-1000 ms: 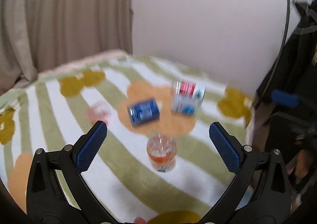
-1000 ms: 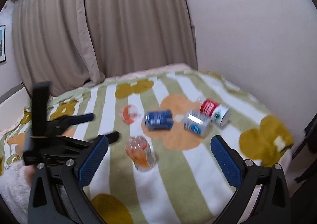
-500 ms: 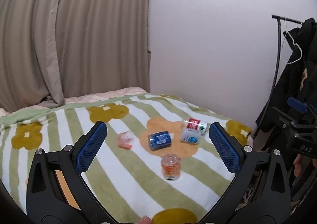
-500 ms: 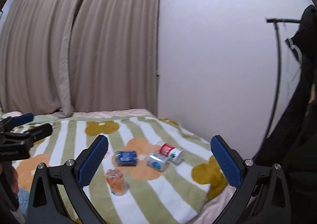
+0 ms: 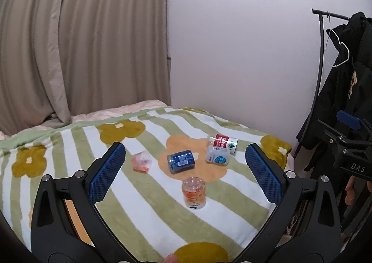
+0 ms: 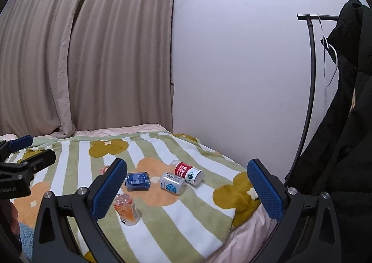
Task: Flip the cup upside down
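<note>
A clear cup with orange print (image 5: 193, 192) stands on the striped flower blanket (image 5: 144, 211); the right wrist view shows the same cup (image 6: 126, 209) tilted by the lens. A pinkish clear cup (image 5: 141, 161) lies on its side to the left. My left gripper (image 5: 184, 147) is open, held well back from the cups with nothing between its fingers. My right gripper (image 6: 187, 163) is open too, also far from them. Each gripper appears at the edge of the other's view: right gripper (image 5: 337, 128), left gripper (image 6: 32, 150).
A blue container (image 5: 181, 160), a white-and-blue one (image 5: 217, 158) and a red-and-white one (image 5: 224, 142) lie on their sides behind the standing cup. Curtains (image 5: 69, 53) and a wall back the bed. A coat rack with dark jackets (image 6: 344, 123) stands at the right.
Both grippers have drawn back and up from the bed, so the cups look smaller and farther. The cups have not moved. Both stay open.
</note>
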A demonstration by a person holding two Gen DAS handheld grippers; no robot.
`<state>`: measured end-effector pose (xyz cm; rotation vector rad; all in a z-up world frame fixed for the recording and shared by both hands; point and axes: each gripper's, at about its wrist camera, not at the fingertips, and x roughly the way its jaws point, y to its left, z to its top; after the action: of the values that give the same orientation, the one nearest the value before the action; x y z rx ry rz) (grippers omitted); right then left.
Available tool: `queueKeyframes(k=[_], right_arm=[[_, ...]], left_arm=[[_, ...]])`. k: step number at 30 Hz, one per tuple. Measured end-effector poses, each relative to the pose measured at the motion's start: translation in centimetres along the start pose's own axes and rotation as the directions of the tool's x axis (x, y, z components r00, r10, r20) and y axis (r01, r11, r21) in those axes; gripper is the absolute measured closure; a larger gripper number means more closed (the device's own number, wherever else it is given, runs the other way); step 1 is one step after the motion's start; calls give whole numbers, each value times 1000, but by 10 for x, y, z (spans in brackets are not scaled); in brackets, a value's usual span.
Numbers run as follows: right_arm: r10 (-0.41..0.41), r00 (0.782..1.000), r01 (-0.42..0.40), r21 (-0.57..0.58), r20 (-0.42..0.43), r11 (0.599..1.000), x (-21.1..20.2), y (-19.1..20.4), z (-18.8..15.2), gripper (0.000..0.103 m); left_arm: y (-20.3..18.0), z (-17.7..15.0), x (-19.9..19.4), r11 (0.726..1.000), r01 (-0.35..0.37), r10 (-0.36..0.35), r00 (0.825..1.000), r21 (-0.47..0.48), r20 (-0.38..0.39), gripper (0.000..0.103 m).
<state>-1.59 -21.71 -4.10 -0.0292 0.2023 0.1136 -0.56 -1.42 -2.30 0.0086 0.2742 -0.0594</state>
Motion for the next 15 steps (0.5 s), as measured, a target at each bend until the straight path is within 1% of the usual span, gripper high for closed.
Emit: queueKeyframes(k=[15], right_arm=[[-9, 1000, 9, 3, 2, 1000, 0, 0, 0, 0]], left_arm=[[-1, 0, -3, 1000, -5, 5, 1000, 7, 19, 0]])
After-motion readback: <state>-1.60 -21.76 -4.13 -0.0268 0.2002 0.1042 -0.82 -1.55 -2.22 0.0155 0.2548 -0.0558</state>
